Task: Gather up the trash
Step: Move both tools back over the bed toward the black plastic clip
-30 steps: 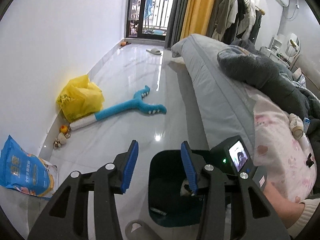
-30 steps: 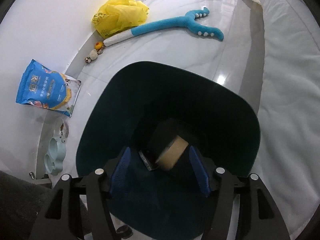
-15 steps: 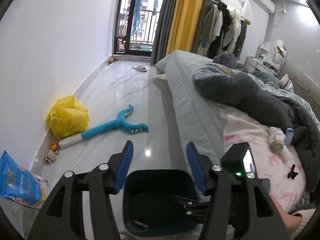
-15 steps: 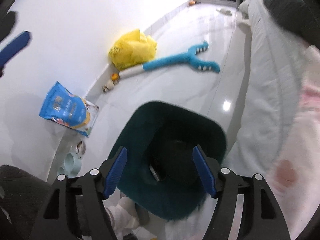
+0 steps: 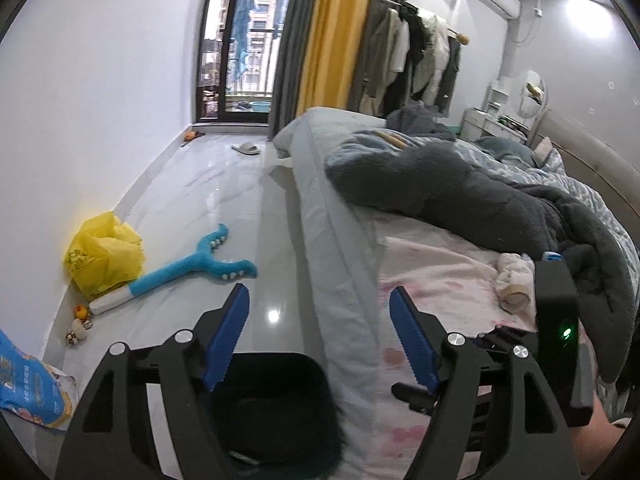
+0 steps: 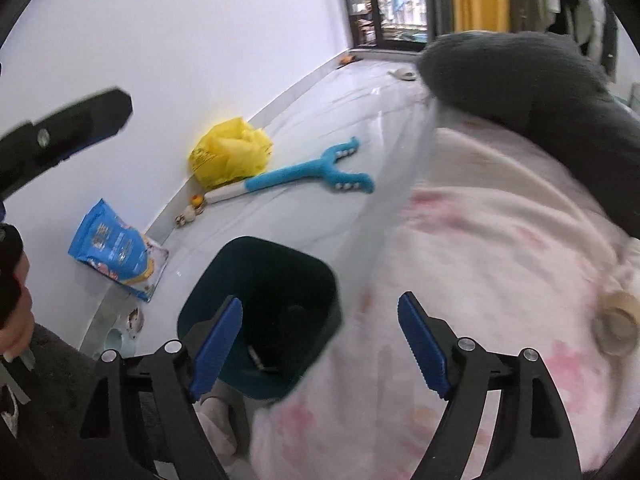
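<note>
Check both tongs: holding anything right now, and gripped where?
Nothing held. Left tongs and right tongs are both opening with nothing between the pads; the bin and bed sit beyond them.

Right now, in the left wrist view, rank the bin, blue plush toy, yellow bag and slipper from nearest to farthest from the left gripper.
1. Bin, directly below the left gripper.
2. Blue plush toy, floor, left.
3. Yellow bag, against the wall.
4. Slipper, near the balcony door.

Tape roll (image 6: 616, 322) blurred (bin (image 5: 276, 408) partly cut off).
</note>
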The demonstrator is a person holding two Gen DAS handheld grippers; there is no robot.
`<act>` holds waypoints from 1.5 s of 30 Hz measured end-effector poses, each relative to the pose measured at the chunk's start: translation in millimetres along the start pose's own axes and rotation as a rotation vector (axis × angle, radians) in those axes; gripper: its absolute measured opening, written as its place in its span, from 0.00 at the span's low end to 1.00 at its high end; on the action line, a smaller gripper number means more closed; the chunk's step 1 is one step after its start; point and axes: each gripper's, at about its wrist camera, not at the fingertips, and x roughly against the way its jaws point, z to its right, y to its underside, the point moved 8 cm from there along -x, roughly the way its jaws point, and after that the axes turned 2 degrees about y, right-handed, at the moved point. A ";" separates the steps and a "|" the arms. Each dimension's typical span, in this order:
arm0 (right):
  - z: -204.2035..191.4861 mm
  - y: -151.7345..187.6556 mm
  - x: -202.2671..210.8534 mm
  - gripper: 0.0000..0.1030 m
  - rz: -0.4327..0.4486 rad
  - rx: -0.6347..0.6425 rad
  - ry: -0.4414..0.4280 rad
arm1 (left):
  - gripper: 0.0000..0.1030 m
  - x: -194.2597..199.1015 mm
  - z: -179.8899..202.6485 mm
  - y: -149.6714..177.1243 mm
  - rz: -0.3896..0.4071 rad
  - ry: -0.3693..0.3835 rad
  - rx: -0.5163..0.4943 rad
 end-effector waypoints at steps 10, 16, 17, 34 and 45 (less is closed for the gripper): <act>65.6 24.0 53.0 0.79 0.057 -0.044 0.078 | 0.74 -18.7 78.1 8.4 -0.025 0.080 -0.075; 111.9 42.5 83.2 0.79 0.084 -0.087 0.119 | 0.74 -35.4 118.1 24.8 -0.068 0.130 -0.098; 122.8 46.8 90.8 0.79 0.092 -0.098 0.126 | 0.74 -37.9 125.3 27.3 -0.073 0.136 -0.106; 221.4 109.0 132.2 0.74 0.114 -0.225 0.131 | 0.74 -66.0 241.7 79.2 -0.189 0.290 -0.235; 242.1 131.9 126.6 0.54 0.099 -0.279 0.037 | 0.79 -78.5 305.9 123.7 -0.288 0.380 -0.353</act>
